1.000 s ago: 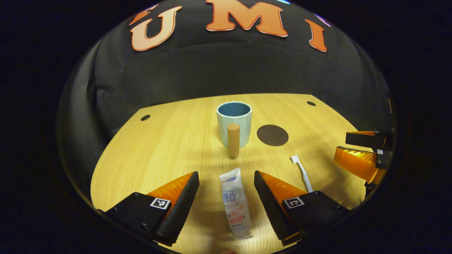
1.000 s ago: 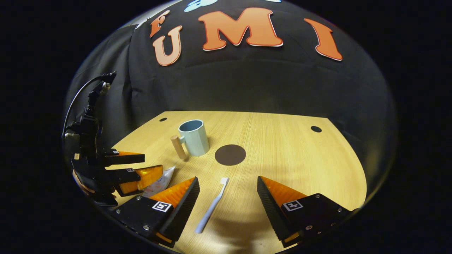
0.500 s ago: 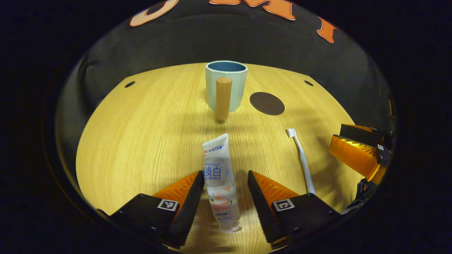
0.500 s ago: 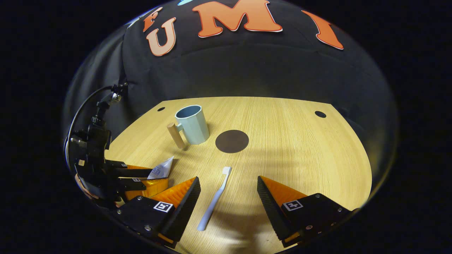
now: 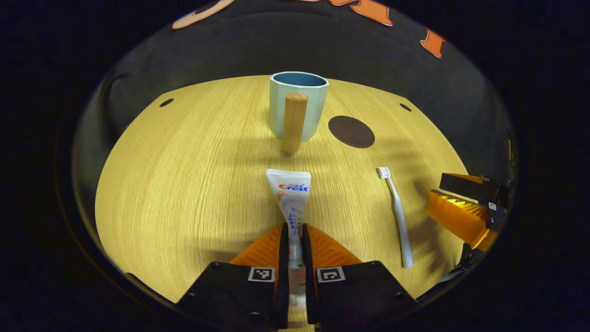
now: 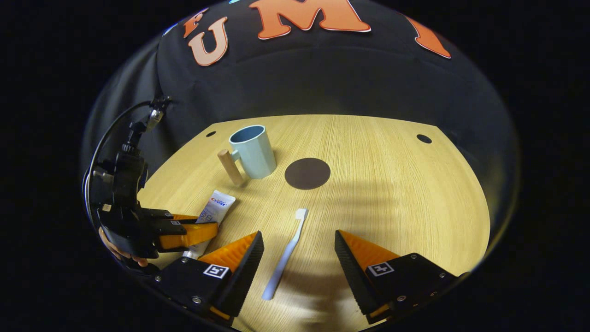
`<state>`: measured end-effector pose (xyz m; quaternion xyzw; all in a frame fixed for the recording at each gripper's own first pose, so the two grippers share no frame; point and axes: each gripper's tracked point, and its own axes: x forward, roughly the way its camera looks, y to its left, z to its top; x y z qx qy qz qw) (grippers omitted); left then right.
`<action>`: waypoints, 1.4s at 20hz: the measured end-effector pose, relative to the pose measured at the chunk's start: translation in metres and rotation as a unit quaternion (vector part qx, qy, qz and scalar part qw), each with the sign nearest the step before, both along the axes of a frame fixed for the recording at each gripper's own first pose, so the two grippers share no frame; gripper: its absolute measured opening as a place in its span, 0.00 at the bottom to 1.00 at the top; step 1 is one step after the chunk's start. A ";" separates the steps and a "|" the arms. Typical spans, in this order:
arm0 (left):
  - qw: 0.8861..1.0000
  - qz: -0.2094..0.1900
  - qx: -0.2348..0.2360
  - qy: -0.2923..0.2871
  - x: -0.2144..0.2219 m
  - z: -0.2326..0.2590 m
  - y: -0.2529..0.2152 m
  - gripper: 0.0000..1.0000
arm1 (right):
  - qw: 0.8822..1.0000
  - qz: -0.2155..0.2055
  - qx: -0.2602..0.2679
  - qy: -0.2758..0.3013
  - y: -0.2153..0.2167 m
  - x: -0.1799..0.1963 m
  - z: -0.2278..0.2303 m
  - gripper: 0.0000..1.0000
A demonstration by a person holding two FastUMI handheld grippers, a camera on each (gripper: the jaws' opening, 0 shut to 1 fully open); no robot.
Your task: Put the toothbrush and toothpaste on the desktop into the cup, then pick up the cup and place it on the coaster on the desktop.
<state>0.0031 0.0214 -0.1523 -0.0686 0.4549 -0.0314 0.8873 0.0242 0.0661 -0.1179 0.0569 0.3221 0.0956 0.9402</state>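
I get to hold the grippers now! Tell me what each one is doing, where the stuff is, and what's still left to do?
Left gripper: shut on the toothpaste, which lies on the desktop.
Right gripper: open, straddling the toothbrush, not gripping.
Cup: upright, nothing seen inside, beside the coaster, not on it.
Done: toothpaste gripped.
Left: toothpaste and toothbrush into the cup, then cup onto the coaster.

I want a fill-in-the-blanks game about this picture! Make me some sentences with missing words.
1. The left gripper has its jaws shut on the ____.
2. The toothbrush lies on the desk between the open jaws of the ____ gripper.
3. The round dark coaster has ____ on it.
4. The cup has a ____ handle.

Missing words: toothpaste; right; nothing; wooden
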 end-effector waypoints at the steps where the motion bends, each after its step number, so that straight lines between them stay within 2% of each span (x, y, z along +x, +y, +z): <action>1: 1.000 0.000 -0.004 -0.001 -0.001 0.000 0.000 0.19 | 1.000 0.002 -0.004 0.006 0.002 -0.001 -0.002 0.92; 3: 1.000 0.002 -0.005 -0.008 0.001 0.003 0.004 0.19 | 1.000 0.002 -0.015 0.021 0.005 -0.001 -0.009 0.89; 5: 1.000 0.007 -0.005 -0.015 0.003 0.007 0.007 0.19 | 0.999 -0.002 -0.018 0.038 0.008 0.000 -0.017 0.80; 6: 1.000 0.008 -0.006 -0.020 0.003 0.010 0.009 0.19 | 0.999 -0.002 -0.016 0.048 0.012 0.000 -0.020 0.67; 7: 1.000 0.009 -0.005 -0.025 0.005 0.012 0.011 0.19 | 0.998 -0.001 -0.013 0.056 0.014 0.000 -0.023 0.68; 10: 0.999 0.013 -0.002 -0.045 0.012 0.021 0.018 0.19 | 0.997 -0.003 -0.005 0.081 0.019 0.000 -0.028 0.57; 13: 0.998 0.017 0.006 -0.064 0.016 0.032 0.025 0.19 | 0.994 0.000 0.002 0.109 0.023 -0.006 -0.035 0.52; 16: 0.996 0.017 0.011 -0.081 0.024 0.042 0.030 0.19 | 0.993 -0.010 -0.010 0.120 0.022 -0.006 -0.037 0.42; 17: 0.996 0.018 0.012 -0.085 0.025 0.042 0.030 0.17 | 0.992 -0.014 -0.017 0.123 0.020 -0.005 -0.041 0.43; 18: 0.996 0.018 0.010 -0.090 0.027 0.045 0.031 0.19 | 0.993 -0.017 -0.021 0.119 0.019 -0.002 -0.039 0.30; 22: 0.994 0.012 -0.002 -0.104 0.027 0.056 0.030 0.16 | 0.994 -0.012 -0.014 0.107 0.022 0.004 -0.040 0.10; 25: 0.993 0.010 -0.005 -0.115 0.030 0.057 0.031 0.16 | 0.995 -0.011 0.003 0.099 0.026 0.007 -0.039 0.05; 28: 0.991 0.009 -0.003 -0.131 0.035 0.068 0.032 0.15 | 0.996 -0.009 0.007 0.086 0.026 0.010 -0.035 0.04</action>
